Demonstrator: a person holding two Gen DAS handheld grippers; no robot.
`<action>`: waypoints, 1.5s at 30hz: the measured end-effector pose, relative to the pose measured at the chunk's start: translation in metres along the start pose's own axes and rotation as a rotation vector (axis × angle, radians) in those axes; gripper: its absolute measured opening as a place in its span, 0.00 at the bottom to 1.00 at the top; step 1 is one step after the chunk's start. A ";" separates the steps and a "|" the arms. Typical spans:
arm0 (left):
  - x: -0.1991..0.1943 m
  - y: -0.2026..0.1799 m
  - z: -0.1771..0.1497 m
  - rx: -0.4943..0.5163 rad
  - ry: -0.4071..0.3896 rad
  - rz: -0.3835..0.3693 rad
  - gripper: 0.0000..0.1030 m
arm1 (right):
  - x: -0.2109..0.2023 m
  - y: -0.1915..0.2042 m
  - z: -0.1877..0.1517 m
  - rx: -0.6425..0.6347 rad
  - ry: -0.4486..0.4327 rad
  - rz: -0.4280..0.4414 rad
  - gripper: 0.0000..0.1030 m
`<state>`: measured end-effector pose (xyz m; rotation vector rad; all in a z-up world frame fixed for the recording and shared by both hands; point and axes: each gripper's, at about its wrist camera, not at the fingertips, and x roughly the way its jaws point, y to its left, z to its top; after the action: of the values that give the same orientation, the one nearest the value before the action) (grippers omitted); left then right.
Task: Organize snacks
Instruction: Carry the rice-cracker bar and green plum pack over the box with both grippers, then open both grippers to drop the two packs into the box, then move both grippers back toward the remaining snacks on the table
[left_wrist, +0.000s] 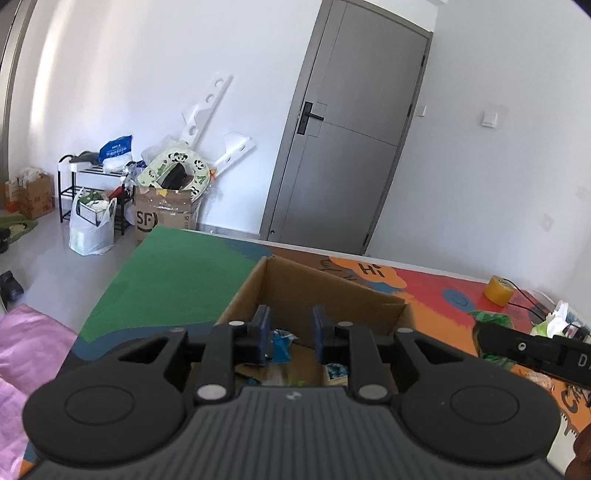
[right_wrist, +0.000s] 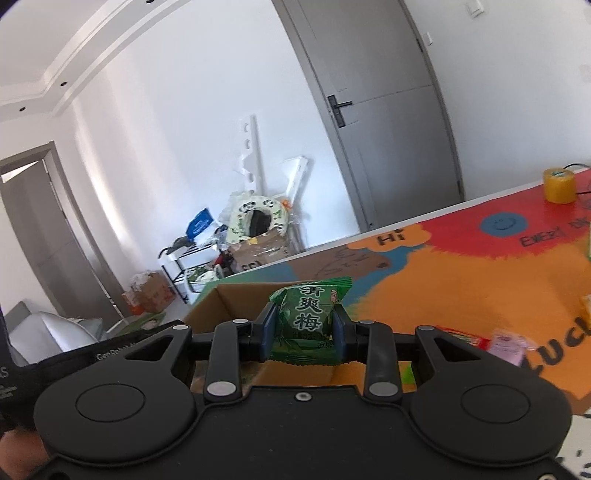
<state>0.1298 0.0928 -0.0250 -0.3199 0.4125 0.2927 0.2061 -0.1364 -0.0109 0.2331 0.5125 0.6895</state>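
An open cardboard box (left_wrist: 314, 291) stands on the colourful table mat (left_wrist: 177, 280). My left gripper (left_wrist: 291, 332) hovers over the box's near side, its blue pads apart with nothing pressed between them. Below it, a blue snack packet (left_wrist: 282, 345) and other wrappers lie on the box floor. In the right wrist view my right gripper (right_wrist: 304, 325) is shut on a green plum snack packet (right_wrist: 312, 314), held upright just right of the box (right_wrist: 221, 306), near its rim.
A yellow tape roll (right_wrist: 559, 184) with a black cable sits at the mat's far right. Loose snacks, a red one (right_wrist: 461, 334) and a pink one (right_wrist: 508, 345), lie right of the box. Crumpled wrappers (left_wrist: 557, 317) sit near the right edge. Pink cloth (left_wrist: 29, 339) lies left.
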 end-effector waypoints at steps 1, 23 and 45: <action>0.000 0.002 0.000 -0.002 0.002 -0.002 0.24 | 0.002 0.003 0.000 -0.009 0.002 -0.002 0.31; -0.014 0.013 0.002 -0.022 -0.004 0.031 0.67 | 0.010 0.030 0.004 -0.018 -0.010 0.052 0.56; -0.023 -0.054 -0.014 0.052 0.006 -0.036 0.92 | -0.064 -0.047 -0.011 0.085 -0.061 -0.134 0.93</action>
<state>0.1232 0.0342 -0.0144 -0.2771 0.4190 0.2456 0.1839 -0.2135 -0.0131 0.2956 0.4952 0.5299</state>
